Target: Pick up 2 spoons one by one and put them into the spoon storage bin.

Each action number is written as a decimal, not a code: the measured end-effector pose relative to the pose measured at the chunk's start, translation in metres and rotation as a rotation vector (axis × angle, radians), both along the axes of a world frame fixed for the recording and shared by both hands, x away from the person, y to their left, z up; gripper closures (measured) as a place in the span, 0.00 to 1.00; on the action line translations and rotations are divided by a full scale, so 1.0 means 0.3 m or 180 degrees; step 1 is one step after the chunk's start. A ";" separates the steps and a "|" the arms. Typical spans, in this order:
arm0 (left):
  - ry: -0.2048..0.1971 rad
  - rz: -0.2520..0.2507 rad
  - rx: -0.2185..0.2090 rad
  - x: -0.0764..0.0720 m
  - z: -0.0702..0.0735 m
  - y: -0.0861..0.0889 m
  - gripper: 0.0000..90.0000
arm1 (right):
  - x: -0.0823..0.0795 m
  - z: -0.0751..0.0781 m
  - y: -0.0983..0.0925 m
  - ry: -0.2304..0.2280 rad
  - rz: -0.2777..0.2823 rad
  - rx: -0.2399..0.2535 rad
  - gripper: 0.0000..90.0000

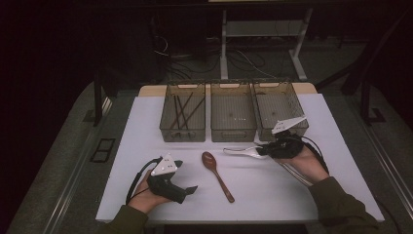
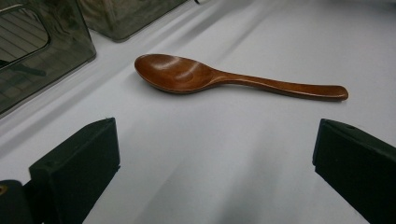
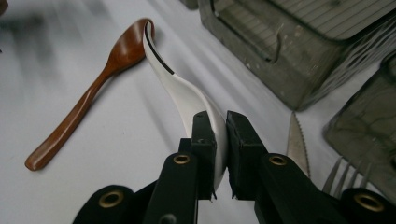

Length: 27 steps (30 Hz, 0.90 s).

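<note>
My right gripper is shut on the handle of a white spoon, whose bowl points away, lifted off the white table. In the high view this white spoon sticks out leftward from the right gripper, in front of the middle bin. A brown wooden spoon lies flat on the table between my hands; I see the wooden spoon just beyond the wide-open jaws of my left gripper. In the high view the left gripper rests low at the near left, nothing between its fingers.
Three clear bins stand in a row at the back: the left bin holds several chopsticks, the middle bin and right bin look bare. A knife and a fork lie on the table under my right gripper.
</note>
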<state>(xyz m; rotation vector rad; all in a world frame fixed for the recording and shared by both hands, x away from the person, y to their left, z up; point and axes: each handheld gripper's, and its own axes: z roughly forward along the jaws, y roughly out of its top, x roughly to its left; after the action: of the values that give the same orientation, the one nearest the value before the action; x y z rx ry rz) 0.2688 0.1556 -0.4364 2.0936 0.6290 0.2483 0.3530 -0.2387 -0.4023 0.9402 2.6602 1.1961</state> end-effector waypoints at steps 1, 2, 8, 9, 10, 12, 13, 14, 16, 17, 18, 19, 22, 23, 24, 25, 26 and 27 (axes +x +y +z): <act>-0.0002 -0.0002 0.0004 0.000 0.000 0.000 0.00 | 0.002 0.005 -0.002 -0.0025 -0.0005 0.0019 0.90; -0.0001 -0.0002 0.0004 0.000 0.000 -0.001 0.00 | 0.003 0.012 -0.002 -0.0034 -0.0022 0.0033 0.90; 0.0005 -0.0001 0.0002 0.001 0.000 -0.001 0.00 | 0.011 0.049 -0.001 -0.0100 -0.0038 0.0120 0.90; 0.0002 -0.0004 0.0005 0.000 0.000 -0.001 0.00 | 0.013 0.055 0.000 -0.0112 -0.0045 0.0133 0.91; 0.0003 -0.0007 0.0008 0.000 0.000 -0.001 0.00 | 0.015 0.060 0.000 -0.0121 -0.0052 0.0142 0.90; 0.0003 -0.0012 0.0010 0.001 -0.001 -0.002 0.00 | 0.018 0.071 0.003 -0.0161 -0.0051 0.0154 0.90; 0.0002 -0.0013 0.0011 0.001 -0.001 -0.002 0.00 | 0.020 0.077 0.004 -0.0174 -0.0061 0.0166 0.91; 0.0002 -0.0013 0.0008 0.001 0.000 -0.002 0.00 | 0.022 0.082 0.005 -0.0187 -0.0068 0.0189 0.91; 0.0004 -0.0011 0.0009 0.001 0.000 -0.001 0.00 | 0.026 0.092 0.008 -0.0207 -0.0076 0.0200 0.90; 0.0003 -0.0012 0.0009 0.001 -0.001 -0.001 0.00 | 0.029 0.097 0.009 -0.0226 -0.0080 0.0209 0.90; 0.0004 -0.0012 0.0009 0.001 -0.001 -0.001 0.00 | 0.031 0.103 0.010 -0.0229 -0.0093 0.0230 0.90; 0.0007 -0.0013 0.0012 0.001 -0.001 -0.001 0.00 | 0.033 0.107 0.011 -0.0232 -0.0091 0.0239 0.91; 0.0008 -0.0014 0.0011 0.000 -0.001 -0.002 0.00 | 0.038 0.119 0.015 -0.0285 -0.0099 0.0244 0.90; 0.0009 -0.0016 0.0015 0.000 -0.001 -0.002 0.00 | 0.040 0.122 0.017 -0.0285 -0.0112 0.0249 0.91; 0.0009 -0.0015 0.0016 0.000 -0.001 -0.003 0.00 | 0.042 0.125 0.018 -0.0285 -0.0117 0.0252 0.90; 0.0008 -0.0014 0.0015 0.000 -0.001 -0.002 0.00 | 0.045 0.126 0.019 -0.0294 -0.0119 0.0255 0.90; 0.0008 -0.0009 0.0009 0.000 -0.001 -0.003 0.00 | 0.047 0.128 0.020 -0.0302 -0.0126 0.0258 0.90; 0.0008 -0.0009 0.0009 0.000 -0.001 -0.003 0.00 | 0.050 0.130 0.020 -0.0310 -0.0136 0.0267 0.90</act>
<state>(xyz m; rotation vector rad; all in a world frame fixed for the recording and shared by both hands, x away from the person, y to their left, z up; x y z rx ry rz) 0.2688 0.1548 -0.4367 2.0976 0.6277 0.2452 0.3679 -0.2327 -0.3634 0.9204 2.5204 1.3178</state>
